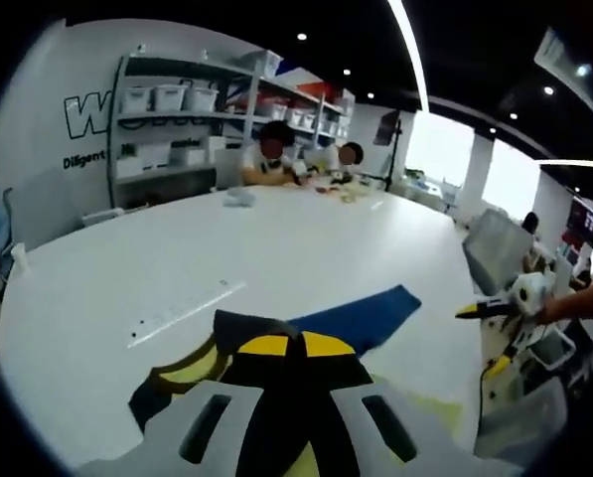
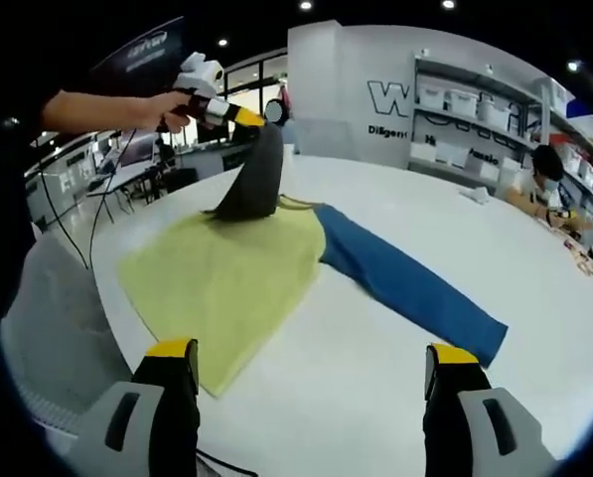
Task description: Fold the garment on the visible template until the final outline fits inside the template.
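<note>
Left tool (image 2: pixel 261 121) clamped on lifted dark garment (image 2: pixel 251 184); right tool (image 2: pixel 316 383) apart above yellow template (image 2: pixel 226 273).

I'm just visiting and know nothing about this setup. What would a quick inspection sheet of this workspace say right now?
Surface: large white table.
Job's things: garment with a yellow-green body and a blue sleeve stretched out flat; one dark part is lifted off the table.
Clutter: long white strip lying on the table.
Grippers: left gripper shut on the dark part; right gripper open, holding nothing.
Cables: dark cable hanging beside the table.
Surroundings: shelves with white bins, seated people at the far side.
</note>
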A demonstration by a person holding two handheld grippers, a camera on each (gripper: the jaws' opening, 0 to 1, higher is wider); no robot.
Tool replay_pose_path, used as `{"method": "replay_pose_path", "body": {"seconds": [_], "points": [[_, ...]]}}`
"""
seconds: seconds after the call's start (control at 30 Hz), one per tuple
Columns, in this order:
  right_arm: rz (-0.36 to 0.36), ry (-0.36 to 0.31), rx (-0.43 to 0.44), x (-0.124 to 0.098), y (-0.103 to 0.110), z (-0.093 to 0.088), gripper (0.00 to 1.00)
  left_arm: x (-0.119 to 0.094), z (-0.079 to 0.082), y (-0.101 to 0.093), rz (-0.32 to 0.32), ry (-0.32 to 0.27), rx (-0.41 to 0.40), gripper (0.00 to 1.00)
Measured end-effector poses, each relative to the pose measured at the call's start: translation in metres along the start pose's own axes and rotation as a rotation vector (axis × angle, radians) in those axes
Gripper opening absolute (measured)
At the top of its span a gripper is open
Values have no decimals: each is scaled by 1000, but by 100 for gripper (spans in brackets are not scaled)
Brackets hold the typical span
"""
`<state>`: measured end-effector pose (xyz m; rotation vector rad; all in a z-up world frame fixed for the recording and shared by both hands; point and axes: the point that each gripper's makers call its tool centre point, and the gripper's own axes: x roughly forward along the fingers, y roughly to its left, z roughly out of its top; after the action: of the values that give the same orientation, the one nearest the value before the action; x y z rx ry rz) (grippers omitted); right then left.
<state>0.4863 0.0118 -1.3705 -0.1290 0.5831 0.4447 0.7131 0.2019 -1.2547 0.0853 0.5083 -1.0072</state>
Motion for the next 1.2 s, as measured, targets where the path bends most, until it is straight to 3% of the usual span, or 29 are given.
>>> {"method": "replay_pose_path", "body": {"seconds": [0.37,0.73,1.2], "points": [[-3,-1,10,-1,0,-3,93,23,-36,-15,-38,94,30,2],[-8,4,24,-3,-1,-8,93,43,-55,-22,-53,140,48,2],[-14,0,46,-3,0,-10,93,68,-80,-27,-65,188,-4,2]]}}
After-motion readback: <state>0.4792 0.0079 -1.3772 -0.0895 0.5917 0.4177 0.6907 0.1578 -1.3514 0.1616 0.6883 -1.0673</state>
